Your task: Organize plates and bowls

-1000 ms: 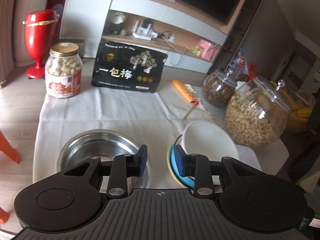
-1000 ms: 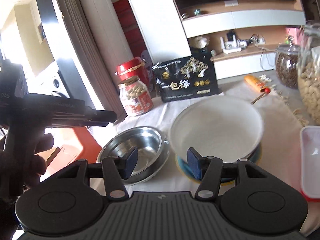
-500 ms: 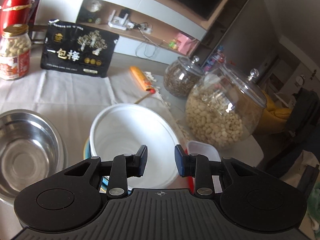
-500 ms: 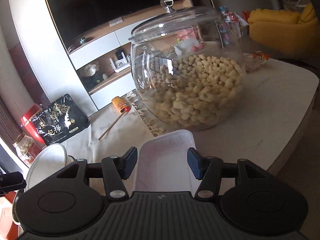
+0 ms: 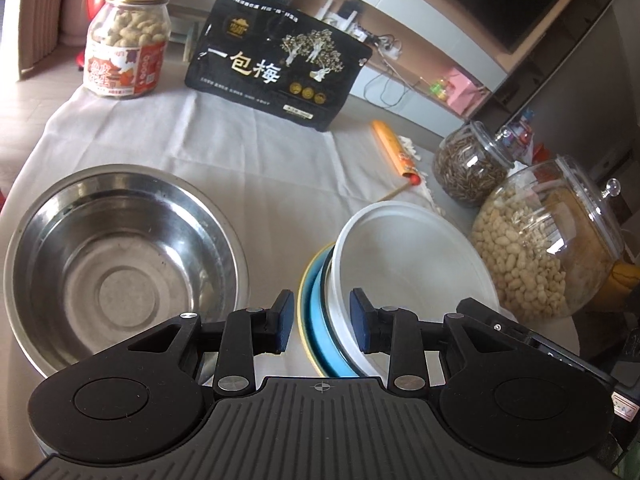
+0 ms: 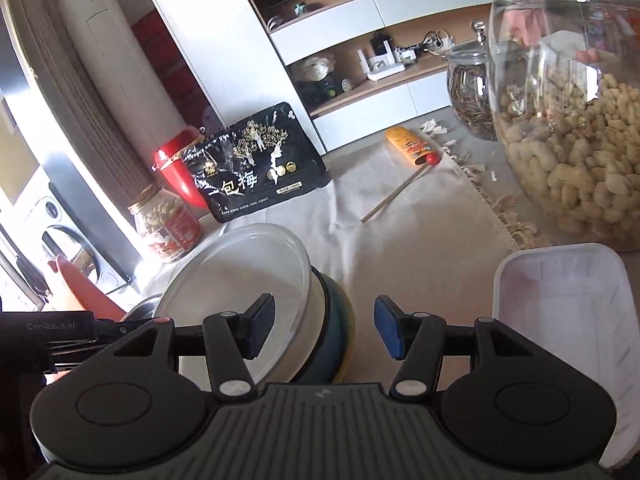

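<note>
Left claw [image 5: 321,326]: fingers apart, holding nothing. It sits low over the near rim of the stacked dishes, one blue pad outside the rim and one over the white bowl, a stance that looks meant for pinching the edge; whether any pad touches cannot be told.

Right claw [image 6: 324,330]: fingers wide apart, holding nothing, hovering over bare cloth between the stack and the tray, likely waiting for its turn.

White bowl [image 5: 404,256]: nested in a blue bowl [image 5: 318,320] with a yellow rim. It sits tilted and off-centre toward the right, so the blue wall shows only on the left; the nesting probably needs squaring.

Steel bowl [image 5: 116,264]: empty, upright, on the cloth to the left of the stack, apart from it. Judged the next piece to join the pile or receive it.

White tray [image 6: 560,320]: shallow, rectangular, empty, just right of the right claw, close to the foot of the big jar.

Cloth [image 5: 248,152]: pale, fringed, covering the bench under all the dishes.

Peanut jar [image 5: 552,240]: large, clear, lidded, standing just beside the stack; a careless lift could knock it.

Dark jar [image 5: 468,168]: smaller glass jar behind it.

Nut jar [image 5: 126,40]: gold lid, far left corner.

Black pouch [image 5: 276,60]: propped upright at the back.

Orange tube [image 5: 394,152] and a thin stick [image 6: 394,196]: lying loose beyond the stack.
</note>
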Demonstrator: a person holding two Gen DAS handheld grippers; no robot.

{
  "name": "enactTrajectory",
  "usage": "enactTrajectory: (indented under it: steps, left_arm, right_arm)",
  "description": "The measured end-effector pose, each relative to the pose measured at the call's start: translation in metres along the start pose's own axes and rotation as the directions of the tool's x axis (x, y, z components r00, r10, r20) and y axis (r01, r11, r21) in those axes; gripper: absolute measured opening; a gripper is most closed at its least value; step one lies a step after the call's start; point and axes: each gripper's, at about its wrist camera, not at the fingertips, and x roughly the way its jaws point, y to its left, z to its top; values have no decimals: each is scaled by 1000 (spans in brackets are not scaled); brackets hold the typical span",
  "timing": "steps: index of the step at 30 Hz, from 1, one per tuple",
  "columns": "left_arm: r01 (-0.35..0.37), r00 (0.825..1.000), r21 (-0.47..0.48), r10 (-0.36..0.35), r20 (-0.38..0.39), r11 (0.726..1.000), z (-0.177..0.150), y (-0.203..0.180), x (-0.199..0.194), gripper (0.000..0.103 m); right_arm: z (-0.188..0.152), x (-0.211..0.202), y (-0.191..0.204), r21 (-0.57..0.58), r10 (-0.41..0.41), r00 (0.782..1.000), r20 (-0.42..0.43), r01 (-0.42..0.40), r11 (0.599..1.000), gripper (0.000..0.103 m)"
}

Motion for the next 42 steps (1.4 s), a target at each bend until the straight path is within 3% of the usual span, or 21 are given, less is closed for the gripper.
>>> enactTrajectory:
  steps: [4, 7, 13, 19, 24, 30, 38, 42]
  left_arm:
    - [14, 999, -8, -15, -51, 1000, 3, 2, 10, 42]
    - [71, 989, -52, -77, -125, 996, 4, 5, 25, 43]
    - [29, 988, -27, -33, -150, 999, 7, 0, 38, 45]
    - [54, 972, -42, -62, -226, 998, -5, 2, 54, 50]
    - [44, 978, -8, -44, -203, 999, -12, -3, 52, 49]
    - [61, 980, -39, -67, -186, 997, -21, 4, 41, 49]
    - [12, 971, 44, -1, -241, 999, -43, 3, 8, 49]
    - [28, 966, 70, -9, -257, 997, -48, 9, 2, 47]
  right_arm:
    - [-1, 25, 2, -6, -36, 997, -69, 35, 999, 55]
    - [-2, 37, -9, 53, 4, 991, -132, 3, 999, 55]
    - [-7, 55, -15, 132, 114, 966, -234, -85, 988, 55]
    - [-9, 71, -11, 140, 127, 949, -288, -89, 986, 58]
    - [-13, 69, -4, 111, 111, 948, -300, -81, 990, 62]
    - [-22, 60, 3, 88, 88, 949, -302, -64, 994, 62]
    - [-52, 32, 14, 90, 174, 907, -384, -150, 985, 62]
    - [-62, 20, 19, 48, 193, 899, -394, -190, 981, 63]
